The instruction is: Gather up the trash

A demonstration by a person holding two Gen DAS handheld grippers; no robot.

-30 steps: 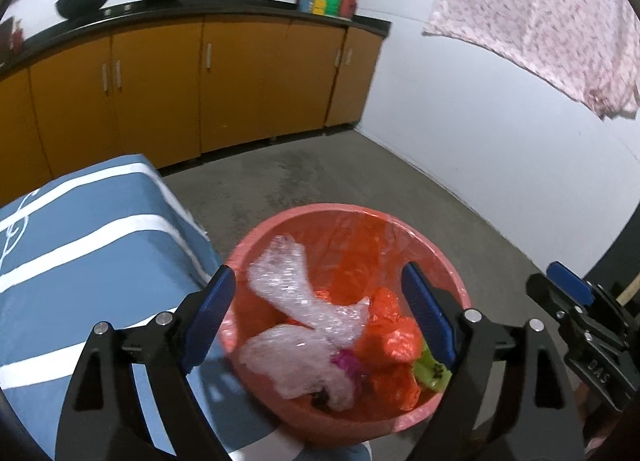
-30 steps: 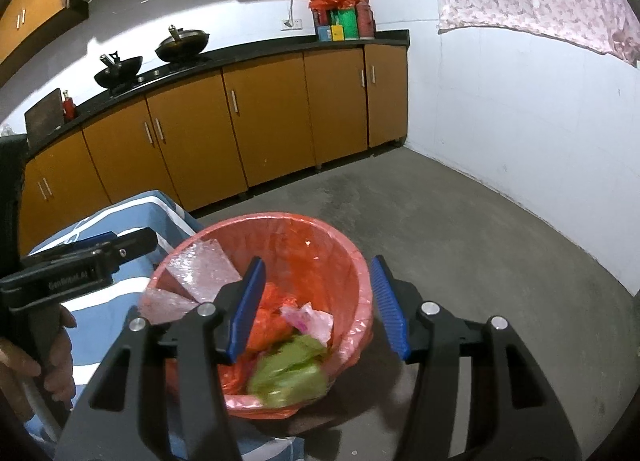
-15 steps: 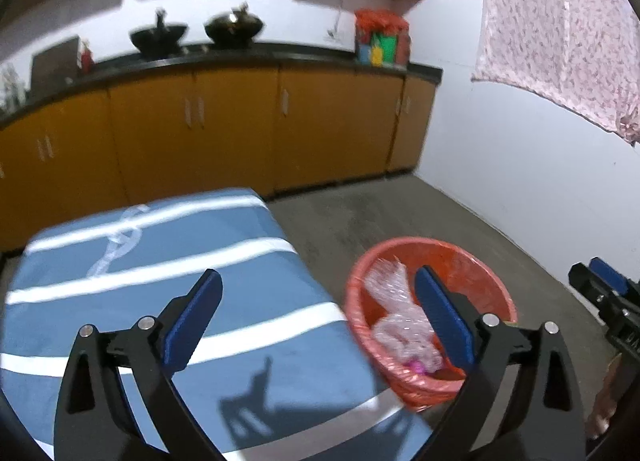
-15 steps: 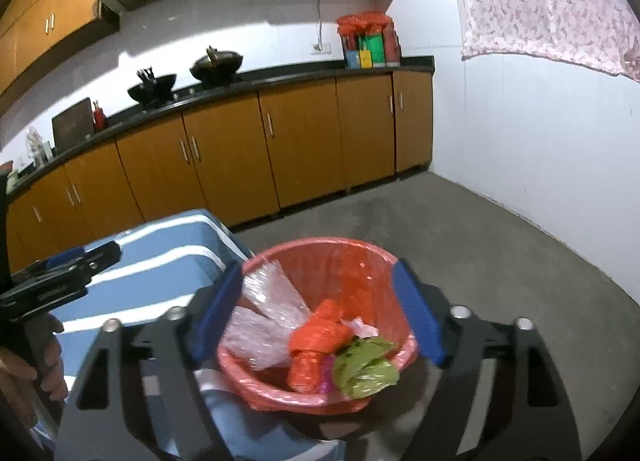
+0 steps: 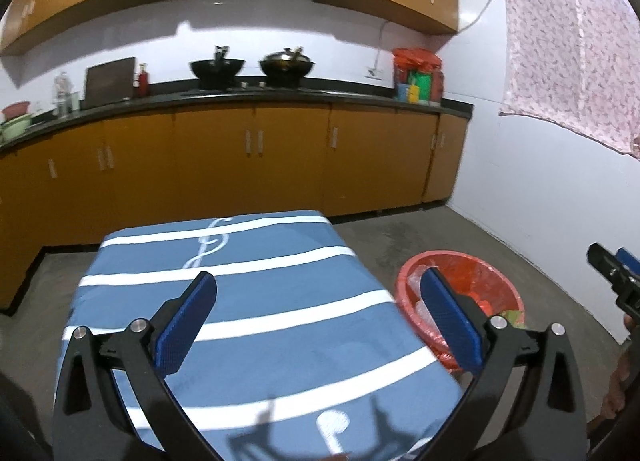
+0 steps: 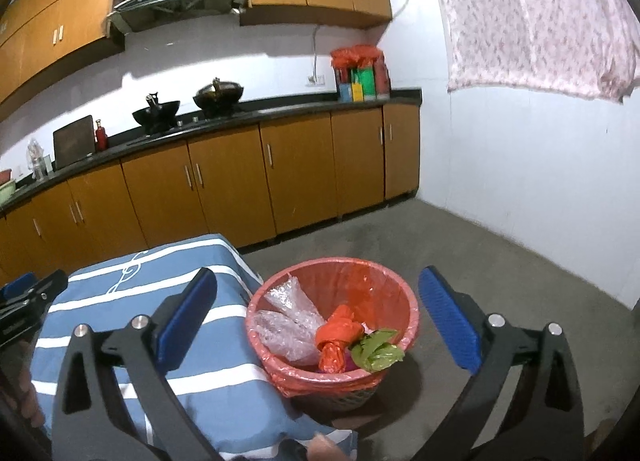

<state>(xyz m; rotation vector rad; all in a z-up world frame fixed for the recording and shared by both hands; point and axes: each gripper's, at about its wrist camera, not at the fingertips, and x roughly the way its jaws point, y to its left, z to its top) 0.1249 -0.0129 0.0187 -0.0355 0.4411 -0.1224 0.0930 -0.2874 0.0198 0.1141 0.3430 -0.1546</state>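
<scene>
- Jaws of the left gripper (image 5: 318, 323) are opening to their widest, with nothing between the blue pads; they hang over the striped blue tablecloth (image 5: 256, 301) rather than over the bin as they did a second ago.
- Right gripper (image 6: 318, 323) is likewise opening wide and empty. A second ago its jaws stood much closer together, low over the bin; now it sits higher and further back, with the bin framed between its fingers.
- Red bin (image 6: 332, 325) stands upright on the concrete floor (image 6: 500, 281), just beside the table's right edge, its mouth facing up and its long axis vertical. It is lined with a red bag.
- Inside lie crumpled clear plastic wrap (image 6: 288, 321), a twisted orange bag (image 6: 336, 337) and a green scrap (image 6: 378, 351). The orange bag is the only piece with a clear long axis, running roughly from the bin's middle down toward the near rim.
- Both tools have let go and pulled away from the bin, so I judge this deposit finished.
- Tablecloth shows no trash in either view, only the grippers' shadows near its front edge, so the task looks at or near its end; what lies beyond these views is unknown.
</scene>
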